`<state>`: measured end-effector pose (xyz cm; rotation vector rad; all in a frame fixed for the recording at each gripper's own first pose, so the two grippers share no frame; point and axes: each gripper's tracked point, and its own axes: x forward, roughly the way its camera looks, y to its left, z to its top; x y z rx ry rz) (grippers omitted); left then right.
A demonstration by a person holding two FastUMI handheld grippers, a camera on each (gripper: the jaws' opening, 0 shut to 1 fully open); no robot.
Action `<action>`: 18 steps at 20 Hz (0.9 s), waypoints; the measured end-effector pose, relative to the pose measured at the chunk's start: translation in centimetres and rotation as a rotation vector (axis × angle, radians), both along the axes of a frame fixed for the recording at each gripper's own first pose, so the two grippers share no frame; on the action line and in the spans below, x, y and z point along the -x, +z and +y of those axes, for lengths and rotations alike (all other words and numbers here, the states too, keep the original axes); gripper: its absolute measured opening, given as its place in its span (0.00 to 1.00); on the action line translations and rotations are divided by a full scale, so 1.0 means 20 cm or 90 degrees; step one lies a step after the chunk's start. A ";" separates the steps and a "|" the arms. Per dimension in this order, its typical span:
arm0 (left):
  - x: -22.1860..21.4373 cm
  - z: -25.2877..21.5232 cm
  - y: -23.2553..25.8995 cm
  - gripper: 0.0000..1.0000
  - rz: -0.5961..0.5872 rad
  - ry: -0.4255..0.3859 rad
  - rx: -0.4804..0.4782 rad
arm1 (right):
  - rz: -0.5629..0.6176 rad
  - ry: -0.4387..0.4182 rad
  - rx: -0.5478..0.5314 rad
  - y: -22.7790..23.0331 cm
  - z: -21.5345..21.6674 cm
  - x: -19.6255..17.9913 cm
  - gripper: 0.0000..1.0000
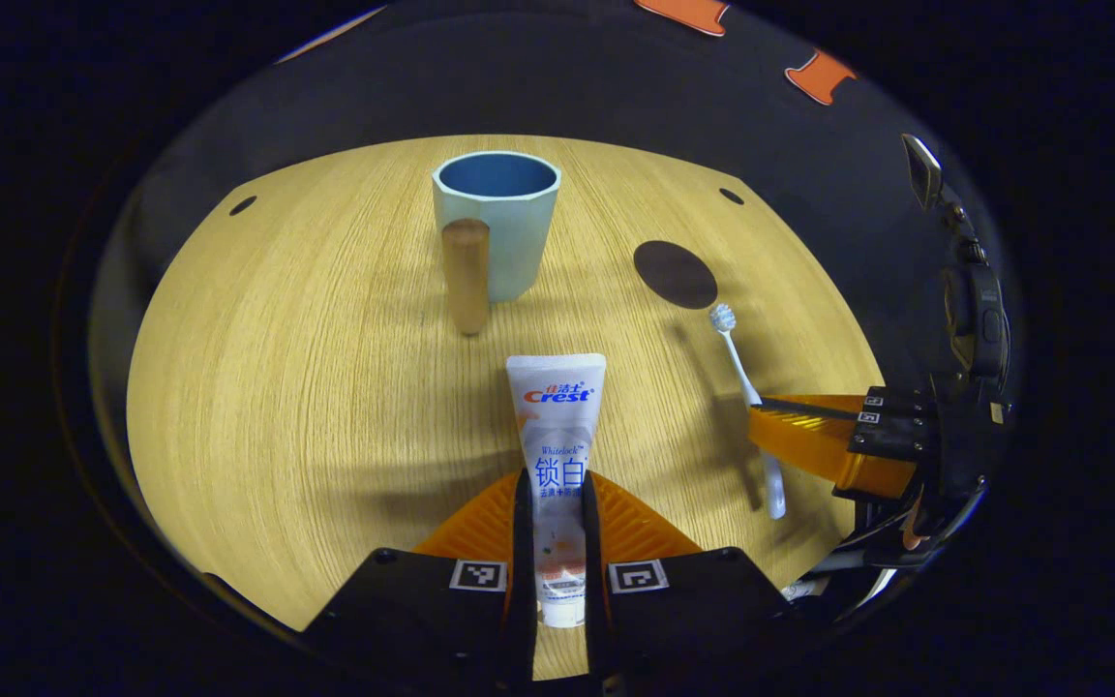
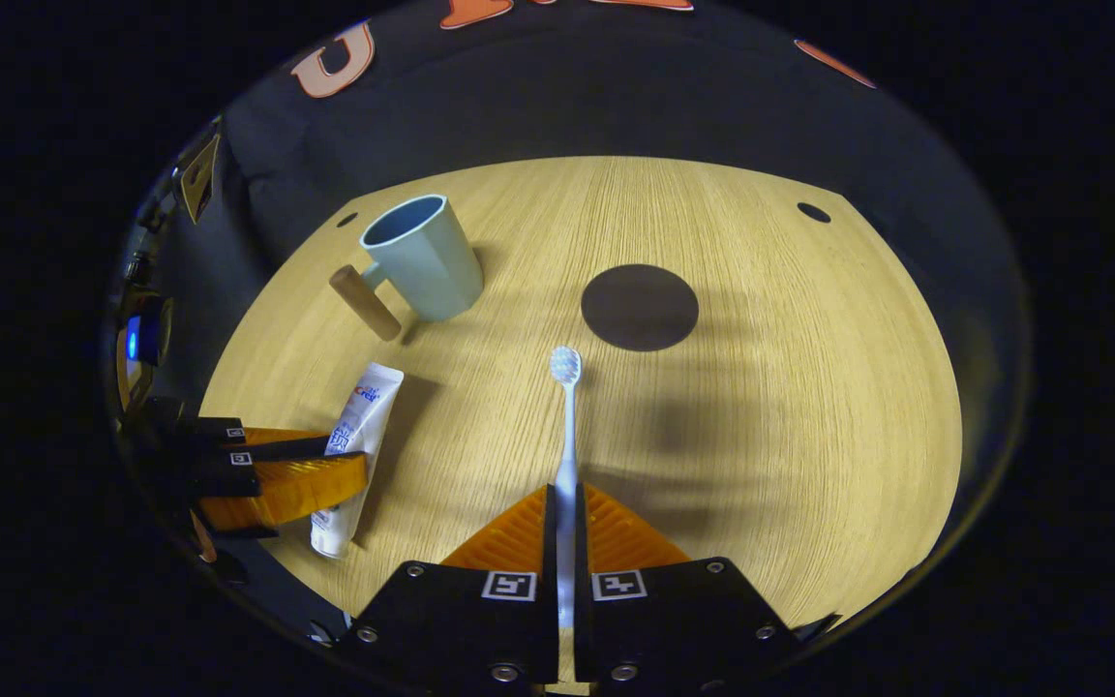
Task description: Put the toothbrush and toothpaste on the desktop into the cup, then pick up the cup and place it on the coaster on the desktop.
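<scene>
Both grippers level: left gripper (image 1: 557,542) clamps toothpaste (image 1: 556,426), right gripper (image 2: 565,542) toothbrush (image 2: 567,426).

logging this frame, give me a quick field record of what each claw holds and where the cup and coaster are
left claw: shut on toothpaste, tube pointing toward the cup
right claw: shut on toothbrush, bristle end forward
cup: upright on the desktop, nothing visible inside, wooden handle
coaster: dark round disc, bare, apart from the cup
</scene>
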<state>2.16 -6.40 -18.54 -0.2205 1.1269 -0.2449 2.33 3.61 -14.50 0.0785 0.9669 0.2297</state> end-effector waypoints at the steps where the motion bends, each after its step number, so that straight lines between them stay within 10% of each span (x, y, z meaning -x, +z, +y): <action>1: -0.01 0.01 0.00 0.24 -0.013 0.004 0.000 | -0.011 -0.003 -0.007 0.02 -0.01 0.00 0.06; 18: -0.20 0.14 0.26 0.24 -0.257 0.059 0.006 | -0.182 -0.013 -0.049 0.32 -0.09 -0.07 0.07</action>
